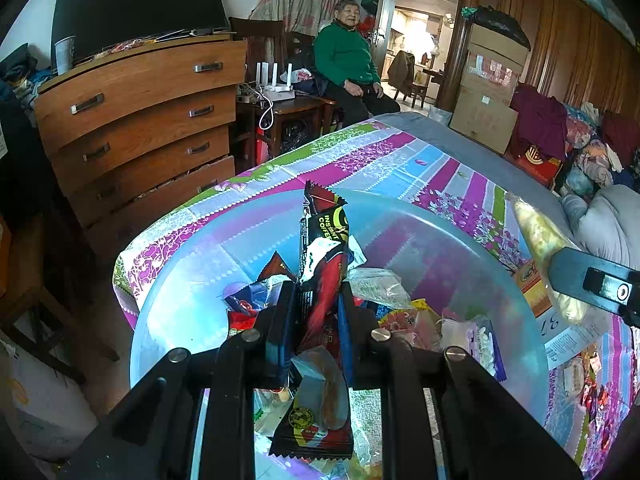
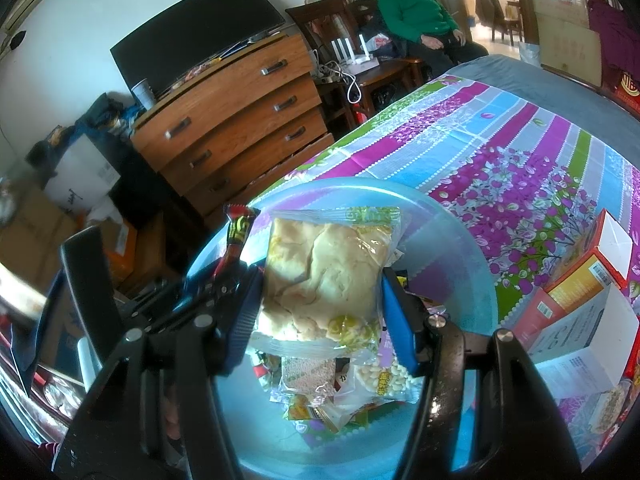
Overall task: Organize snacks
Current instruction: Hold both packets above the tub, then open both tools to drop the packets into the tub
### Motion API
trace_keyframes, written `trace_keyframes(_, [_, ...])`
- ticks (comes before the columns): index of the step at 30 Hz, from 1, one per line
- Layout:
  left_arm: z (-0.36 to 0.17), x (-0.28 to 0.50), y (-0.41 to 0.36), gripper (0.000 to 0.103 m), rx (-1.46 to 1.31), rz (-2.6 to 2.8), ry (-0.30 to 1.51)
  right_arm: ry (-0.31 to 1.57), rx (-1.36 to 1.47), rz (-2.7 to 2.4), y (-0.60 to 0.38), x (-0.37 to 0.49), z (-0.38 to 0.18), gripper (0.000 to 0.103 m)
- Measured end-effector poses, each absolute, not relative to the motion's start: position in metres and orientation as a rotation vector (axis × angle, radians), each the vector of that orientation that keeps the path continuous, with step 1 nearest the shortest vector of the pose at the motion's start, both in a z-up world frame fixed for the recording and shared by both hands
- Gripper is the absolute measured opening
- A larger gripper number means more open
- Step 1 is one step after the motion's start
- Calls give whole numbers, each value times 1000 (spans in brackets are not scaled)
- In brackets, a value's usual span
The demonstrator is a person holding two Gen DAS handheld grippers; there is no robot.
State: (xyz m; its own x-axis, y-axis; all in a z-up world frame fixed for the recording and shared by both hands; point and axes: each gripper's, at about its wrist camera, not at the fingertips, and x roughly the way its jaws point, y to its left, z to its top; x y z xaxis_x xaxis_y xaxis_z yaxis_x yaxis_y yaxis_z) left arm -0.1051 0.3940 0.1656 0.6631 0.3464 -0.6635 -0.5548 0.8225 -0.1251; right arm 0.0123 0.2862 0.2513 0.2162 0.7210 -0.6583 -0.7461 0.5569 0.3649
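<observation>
My left gripper (image 1: 318, 292) is shut on a black and red instant coffee sachet (image 1: 322, 248), held upright over a clear blue plastic basin (image 1: 180, 280). Several wrapped snacks (image 1: 400, 312) lie in the basin below it. My right gripper (image 2: 320, 280) is shut on a clear packet of pale yellow crackers (image 2: 324, 272), held above the same basin (image 2: 460, 272). More snack packets (image 2: 348, 384) lie under it. The coffee sachet (image 2: 236, 236) and the left gripper's fingers (image 2: 224, 280) show at the left of the right wrist view. The cracker packet (image 1: 540, 248) appears at the right of the left wrist view.
The basin stands on a table with a purple, blue and green flowered cloth (image 2: 520, 152). Orange and white boxes (image 2: 592, 280) lie right of the basin. A wooden chest of drawers (image 1: 140, 120) with a dark screen stands at the left. A person in a green sweater (image 1: 346, 56) sits behind the table.
</observation>
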Motion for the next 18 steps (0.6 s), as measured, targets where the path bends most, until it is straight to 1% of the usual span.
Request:
trace_keyframes(11, [163, -103, 398, 21, -337, 537, 683, 908, -43, 1015, 289, 11, 248, 61])
trace_keyframes(12, [163, -104, 398, 24, -337, 542, 683, 909, -47, 1013, 290, 11, 247, 61])
trace_keyframes(14, [165, -103, 396, 50, -333, 545, 676, 899, -49, 1005, 287, 10, 246, 71])
trace_keyframes(16, [168, -105, 395, 61, -329, 555, 666, 888, -40, 1009, 281, 6, 250, 71])
trace_keyframes(18, [171, -106, 393, 66, -330, 560, 659, 854, -40, 1004, 271, 0, 258, 71])
